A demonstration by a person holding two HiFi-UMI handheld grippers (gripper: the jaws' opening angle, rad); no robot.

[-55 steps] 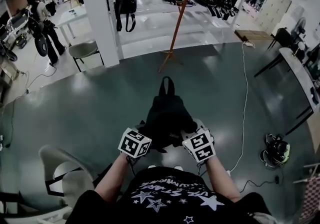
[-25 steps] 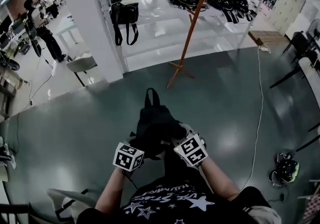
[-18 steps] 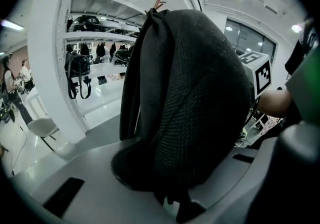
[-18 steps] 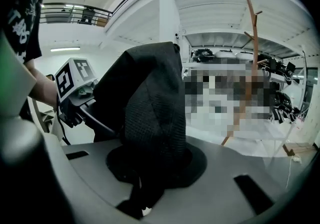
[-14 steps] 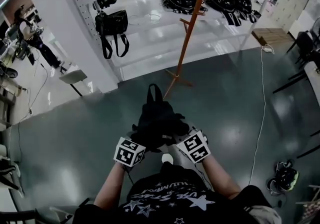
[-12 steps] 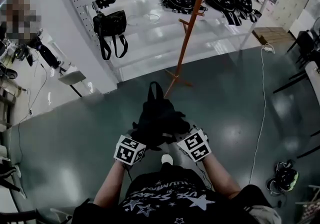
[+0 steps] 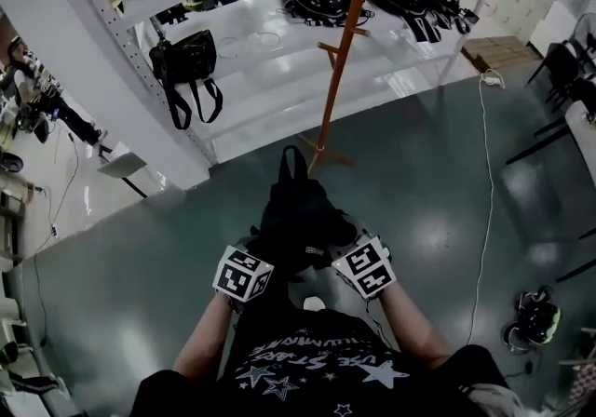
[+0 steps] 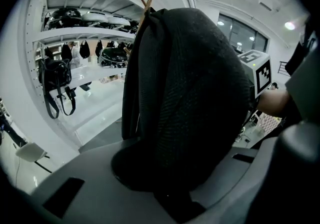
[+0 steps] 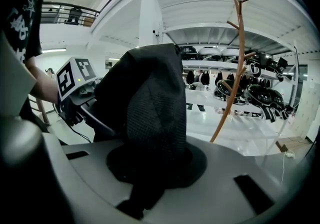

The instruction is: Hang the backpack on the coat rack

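Left gripper (image 7: 255, 265) and right gripper (image 7: 357, 260) are holding the backpack (image 7: 298, 218) up, short of the rack (image 7: 344, 50).
Each pair of jaws is pinching, nearly closed, on the black fabric, one at either side. The backpack is hanging above the floor (image 7: 438, 192) before the person, with the rack standing just beyond.

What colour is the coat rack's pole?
Orange; the wooden coat rack shows best in the head view.
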